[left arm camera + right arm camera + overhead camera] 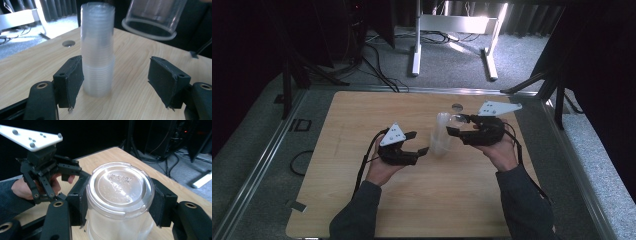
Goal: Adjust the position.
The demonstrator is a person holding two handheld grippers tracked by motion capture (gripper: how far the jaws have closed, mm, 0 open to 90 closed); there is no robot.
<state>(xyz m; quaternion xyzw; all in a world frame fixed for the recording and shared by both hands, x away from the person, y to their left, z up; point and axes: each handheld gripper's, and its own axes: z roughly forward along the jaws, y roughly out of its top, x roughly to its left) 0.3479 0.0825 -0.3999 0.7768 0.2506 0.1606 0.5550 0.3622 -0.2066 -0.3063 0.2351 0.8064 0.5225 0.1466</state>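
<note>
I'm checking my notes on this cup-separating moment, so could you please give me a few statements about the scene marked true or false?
1. The right gripper is clamped on a clear plastic cup. True.
2. The left gripper is squeezing the stack of cups. False: its jaws stand open, with the stack near one pad and well clear of the other.
3. The stack of cups stands upright on the wooden table. True.
4. The held cup rests on the table beside the stack. False: in the left gripper view it hangs tilted in the air, above and to one side of the stack.
5. The table has a small round hole beyond the stack. True.
</note>
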